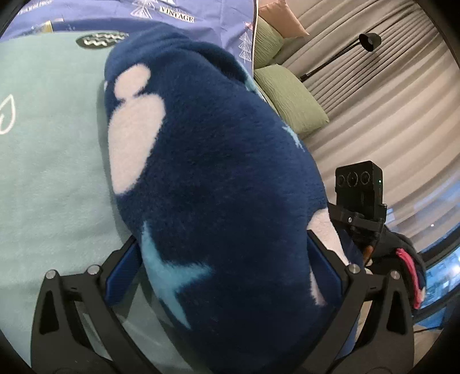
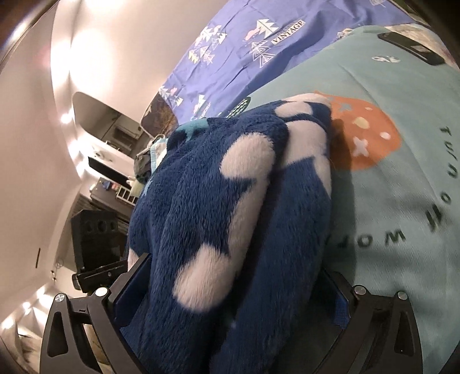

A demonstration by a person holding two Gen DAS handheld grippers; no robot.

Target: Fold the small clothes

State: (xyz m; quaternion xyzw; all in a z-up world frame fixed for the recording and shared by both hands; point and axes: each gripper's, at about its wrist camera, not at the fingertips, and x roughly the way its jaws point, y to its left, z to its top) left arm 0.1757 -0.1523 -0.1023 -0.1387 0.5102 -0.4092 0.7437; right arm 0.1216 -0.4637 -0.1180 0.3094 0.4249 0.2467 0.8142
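Note:
A navy fleece garment [image 1: 201, 143] with white blobs and pale blue stars lies bunched on a teal blanket [image 1: 51, 172]. It fills the gap of my left gripper [image 1: 221, 247], whose jaws stand wide; the blue pads [image 1: 123, 273] flank the fabric without pinching it. In the right wrist view the same garment [image 2: 201, 201] bulges up between the wide jaws of my right gripper [image 2: 235, 267], one fold lying over another. The fabric hides both grippers' fingertips. The right gripper's camera block [image 1: 359, 187] and a gloved hand [image 1: 408, 259] show just beyond the garment's right side.
A purple printed sheet [image 1: 201, 17] covers the bed beyond the blanket. Green pillows [image 1: 287, 95], a black floor lamp [image 1: 368, 41] and curtains are to the right. A dark phone [image 2: 411, 49] lies on the blanket [image 2: 402, 201] at the far right. Shelves [image 2: 115, 161] stand at the left.

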